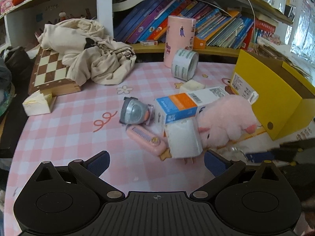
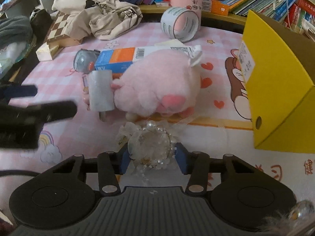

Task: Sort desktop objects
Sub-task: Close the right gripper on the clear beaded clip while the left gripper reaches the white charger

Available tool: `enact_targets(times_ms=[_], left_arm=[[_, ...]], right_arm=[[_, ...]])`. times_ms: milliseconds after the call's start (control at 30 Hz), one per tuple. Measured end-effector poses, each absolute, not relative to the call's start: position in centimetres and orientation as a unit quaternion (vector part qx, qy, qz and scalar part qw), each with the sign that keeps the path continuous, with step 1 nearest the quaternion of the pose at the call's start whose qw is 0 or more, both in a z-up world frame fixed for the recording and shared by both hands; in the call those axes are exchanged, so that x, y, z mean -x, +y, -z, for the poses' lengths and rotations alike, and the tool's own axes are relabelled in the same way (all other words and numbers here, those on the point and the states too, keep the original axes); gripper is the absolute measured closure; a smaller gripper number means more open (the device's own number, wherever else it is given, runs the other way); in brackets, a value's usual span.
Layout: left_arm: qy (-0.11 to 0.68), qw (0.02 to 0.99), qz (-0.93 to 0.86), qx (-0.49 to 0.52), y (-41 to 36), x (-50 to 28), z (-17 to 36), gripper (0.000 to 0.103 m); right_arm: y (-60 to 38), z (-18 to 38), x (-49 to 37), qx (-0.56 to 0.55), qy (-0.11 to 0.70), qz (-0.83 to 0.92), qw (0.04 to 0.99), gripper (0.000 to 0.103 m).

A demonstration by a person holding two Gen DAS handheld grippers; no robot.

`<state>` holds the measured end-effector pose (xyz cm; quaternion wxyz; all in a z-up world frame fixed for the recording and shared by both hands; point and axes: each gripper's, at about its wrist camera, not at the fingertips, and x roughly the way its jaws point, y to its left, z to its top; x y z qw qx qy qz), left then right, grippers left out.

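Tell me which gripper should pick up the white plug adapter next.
Probably the left gripper: it is open with the white plug adapter just ahead. The right gripper is shut on a pearl ornament.

Soft, diffuse, rather dim lighting was recorded in both fisheye views, with daylight admitted at the upper right of the left wrist view. Only faint shadows were cast on the tablecloth [image 1: 69,122]. Straight shelf edges were bowed near the borders. The left gripper [image 2: 39,102] was rendered motion-blurred in the right wrist view.
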<state>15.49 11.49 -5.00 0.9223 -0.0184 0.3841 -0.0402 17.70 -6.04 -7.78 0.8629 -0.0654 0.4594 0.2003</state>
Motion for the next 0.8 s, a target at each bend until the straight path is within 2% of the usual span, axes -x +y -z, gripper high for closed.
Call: enact_targets(times_ms=[67, 133, 367, 433, 800], left_arm=[[0.383, 0.922, 0.048, 0.024, 11.2, -16.1, 5.2, 0.012], [0.389, 0.919, 0.053, 0.029, 10.7, -16.8, 5.6, 0.028], [0.403, 0.910, 0.065, 0.077, 10.4, -19.2, 6.9, 0.048], [0.406, 0.907, 0.068, 0.088, 10.4, -19.5, 7.2, 0.057], [0.400, 0.908, 0.068, 0.102, 10.4, -19.2, 7.3, 0.060]], right_arm=[[-6.4, 7.7, -17.4, 0.071, 0.462, -0.196, 0.862, 0.058], [-6.8, 7.7, -17.1, 0.077, 0.464, -0.192, 0.861, 0.058], [-8.1, 7.6, -16.4, 0.083, 0.471, -0.188, 0.858, 0.058], [-8.2, 7.6, -16.3, 0.083, 0.472, -0.189, 0.857, 0.058], [-8.7, 7.3, -16.1, 0.076, 0.472, -0.199, 0.856, 0.058]])
